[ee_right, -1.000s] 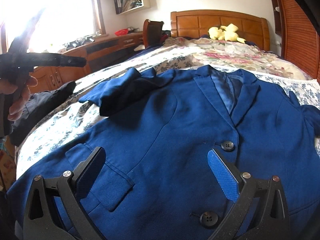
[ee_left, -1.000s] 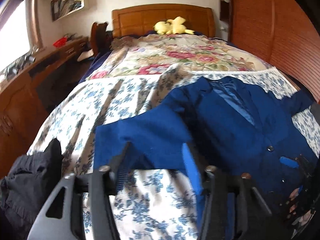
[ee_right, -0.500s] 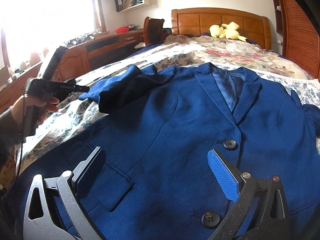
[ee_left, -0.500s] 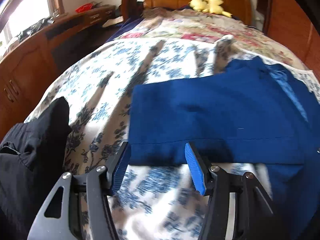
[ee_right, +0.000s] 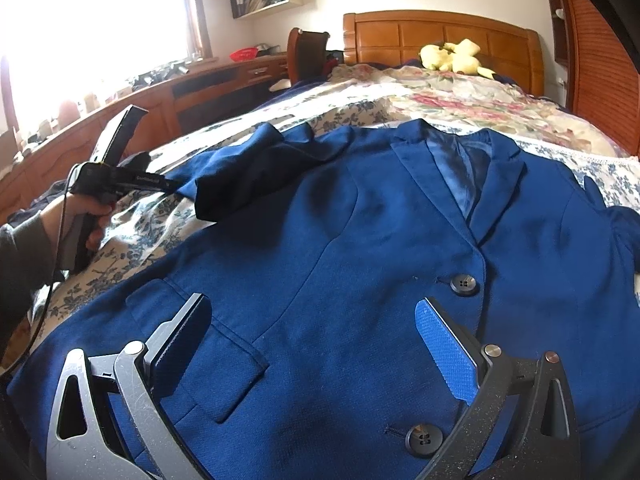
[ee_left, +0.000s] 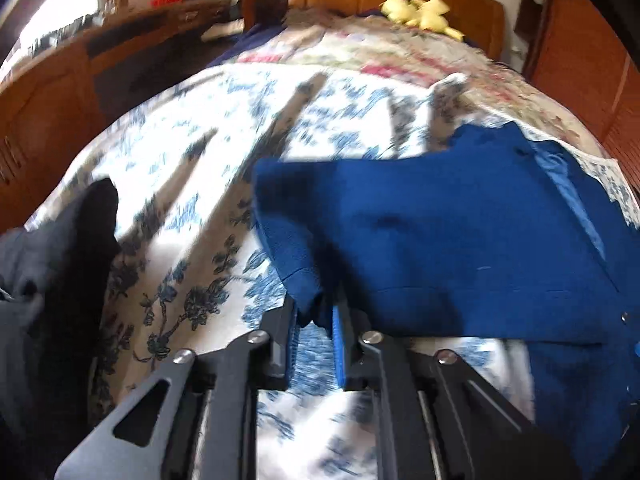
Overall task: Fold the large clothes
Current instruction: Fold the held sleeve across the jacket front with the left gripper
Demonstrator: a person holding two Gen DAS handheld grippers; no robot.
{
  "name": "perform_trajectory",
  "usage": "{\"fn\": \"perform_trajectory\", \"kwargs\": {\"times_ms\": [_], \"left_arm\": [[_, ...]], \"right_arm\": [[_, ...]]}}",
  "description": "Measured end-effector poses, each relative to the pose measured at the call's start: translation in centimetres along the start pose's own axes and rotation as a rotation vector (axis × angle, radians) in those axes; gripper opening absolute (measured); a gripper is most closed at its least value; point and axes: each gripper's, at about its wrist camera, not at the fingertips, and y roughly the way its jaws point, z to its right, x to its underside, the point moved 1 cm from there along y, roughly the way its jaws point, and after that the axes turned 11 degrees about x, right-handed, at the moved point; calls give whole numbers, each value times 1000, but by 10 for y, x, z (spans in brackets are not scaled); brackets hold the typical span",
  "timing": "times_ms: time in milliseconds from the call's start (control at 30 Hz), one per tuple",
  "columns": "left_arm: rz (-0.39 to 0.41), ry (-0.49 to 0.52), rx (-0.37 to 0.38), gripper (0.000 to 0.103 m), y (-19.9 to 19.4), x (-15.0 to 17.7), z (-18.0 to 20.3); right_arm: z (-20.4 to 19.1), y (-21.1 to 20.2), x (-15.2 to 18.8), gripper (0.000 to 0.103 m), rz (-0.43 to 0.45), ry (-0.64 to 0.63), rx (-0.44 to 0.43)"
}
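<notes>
A: Where is the blue blazer (ee_right: 360,260) lying?

B: Front up on the bed (ee_right: 460,100), over a blue-and-white floral sheet (ee_left: 192,184). Its lapels point toward the wooden headboard (ee_right: 440,32), where a yellow plush toy (ee_right: 452,56) sits. Two dark buttons show down the front, and one sleeve (ee_left: 400,220) runs out across the sheet.

A: And the left hand-held gripper (ee_left: 314,320)?

B: Its jaws are closing on the cuff end of that sleeve; a bunched fold of blue cloth sits between the blue pads (ee_left: 338,340), which stand narrow. In the right wrist view a hand (ee_right: 86,220) grips its handle at the sleeve's end.

A: The right hand-held gripper (ee_right: 312,344)?

B: Spread wide above the blazer's lower front, beside the flap pocket, with nothing between its fingers.

A: Anything else on the bed?

B: A dark garment (ee_left: 52,264) lies at the left edge.
</notes>
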Motion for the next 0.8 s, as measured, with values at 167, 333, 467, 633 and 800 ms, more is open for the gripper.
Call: {"fn": "perform_trajectory", "kwargs": {"times_ms": [167,333,467,633,800], "left_arm": [[141,71,10,9,-52,-17,57],[247,126,99,9,-104,-23,128],[280,183,174,9,-135,-18,177],[304,270,231,9,-161,-2,230],[300,291,241,9,-165,28,251]], "right_arm": [[1,-2,1,103,7,5,6],[10,-11,-2,103,21,50,24],[35,-37,-2,103,20,125,4],[66,-82,10,103,59,125,73],[93,-121,31,103,79,133,128]]}}
